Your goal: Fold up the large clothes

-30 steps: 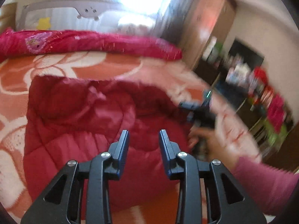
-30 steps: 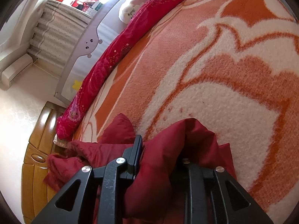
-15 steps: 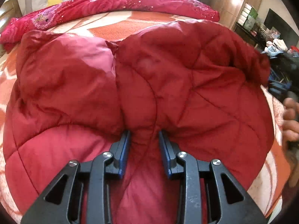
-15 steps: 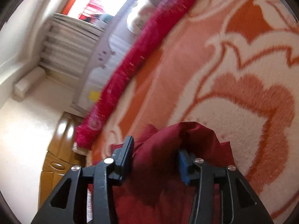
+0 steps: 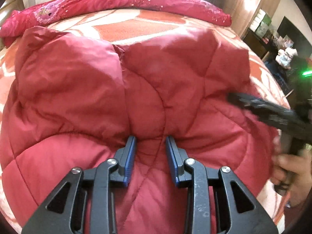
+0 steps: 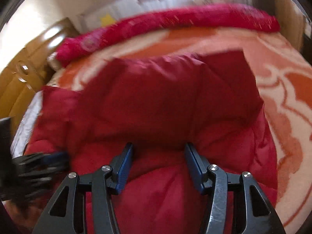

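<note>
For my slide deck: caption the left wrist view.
Open left gripper pressing into a red quilted jacket on the bed.

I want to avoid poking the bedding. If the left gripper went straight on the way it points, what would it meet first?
The red padded jacket: the left gripper is open, its fingers already against the folded bulge, so it likely presses into that.

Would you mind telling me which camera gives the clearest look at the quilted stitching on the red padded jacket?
The left wrist view: the red padded jacket is sharp there, its stitched seams plainly traceable above the open left gripper. The right wrist view shows it blurred by motion, seams barely legible, beyond the open right gripper.
</note>
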A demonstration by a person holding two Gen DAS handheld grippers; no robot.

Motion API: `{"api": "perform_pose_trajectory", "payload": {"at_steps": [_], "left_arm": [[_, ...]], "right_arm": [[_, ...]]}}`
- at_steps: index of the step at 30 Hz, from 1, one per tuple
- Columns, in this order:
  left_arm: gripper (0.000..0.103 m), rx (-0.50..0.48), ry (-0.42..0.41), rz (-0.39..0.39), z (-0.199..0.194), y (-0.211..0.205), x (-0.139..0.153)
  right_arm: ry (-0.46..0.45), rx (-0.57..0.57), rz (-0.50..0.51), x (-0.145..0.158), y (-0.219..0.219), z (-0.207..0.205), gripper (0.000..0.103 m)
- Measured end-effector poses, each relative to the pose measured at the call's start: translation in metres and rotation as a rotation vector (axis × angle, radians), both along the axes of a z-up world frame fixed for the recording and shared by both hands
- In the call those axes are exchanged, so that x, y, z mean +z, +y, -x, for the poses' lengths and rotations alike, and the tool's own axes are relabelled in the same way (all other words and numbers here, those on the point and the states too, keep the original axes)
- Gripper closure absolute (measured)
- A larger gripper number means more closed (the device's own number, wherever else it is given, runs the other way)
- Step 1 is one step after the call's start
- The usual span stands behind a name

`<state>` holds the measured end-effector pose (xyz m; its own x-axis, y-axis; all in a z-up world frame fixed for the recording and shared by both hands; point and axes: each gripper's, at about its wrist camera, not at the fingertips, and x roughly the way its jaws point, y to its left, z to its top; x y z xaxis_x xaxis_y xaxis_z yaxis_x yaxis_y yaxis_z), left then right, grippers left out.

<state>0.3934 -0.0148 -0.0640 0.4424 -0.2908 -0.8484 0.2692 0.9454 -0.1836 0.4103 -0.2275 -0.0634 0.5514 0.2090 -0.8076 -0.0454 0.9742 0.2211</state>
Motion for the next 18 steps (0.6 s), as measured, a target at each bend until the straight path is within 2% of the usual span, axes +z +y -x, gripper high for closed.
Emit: {"api": "perform_pose_trajectory", "payload": {"at_steps": [2,5,7,10,12,18], "left_arm": [[0.074,0.025,-0.034,0.011,0.003,0.012,0.009],[0.074,0.13,-0.077,-0.001,0.002,0.041,0.018],[0.074,0.23,-0.046,0.006,-0.01,0.066,0.013],[0.08,0.296,0.039,0.051,-0.027,0.089,-0.007],[0.081,0.306,0.081,0.073,-0.036,0.094,-0.02],[0.081,0.293,0.078,-0.01,-0.046,0.083,-0.037]], "right_arm": [[0.018,-0.022,-0.021,-0.012,-0.01,-0.009,0.049],[0.039,-0.069,-0.084,-0.02,-0.022,-0.014,0.051],[0.046,-0.084,-0.104,-0.022,-0.026,-0.014,0.051],[0.049,-0.096,-0.109,-0.026,-0.027,-0.013,0.051],[0.048,-0.101,-0.108,-0.028,-0.028,-0.012,0.051],[0.045,-0.111,-0.11,-0.032,-0.028,-0.013,0.05]]}}
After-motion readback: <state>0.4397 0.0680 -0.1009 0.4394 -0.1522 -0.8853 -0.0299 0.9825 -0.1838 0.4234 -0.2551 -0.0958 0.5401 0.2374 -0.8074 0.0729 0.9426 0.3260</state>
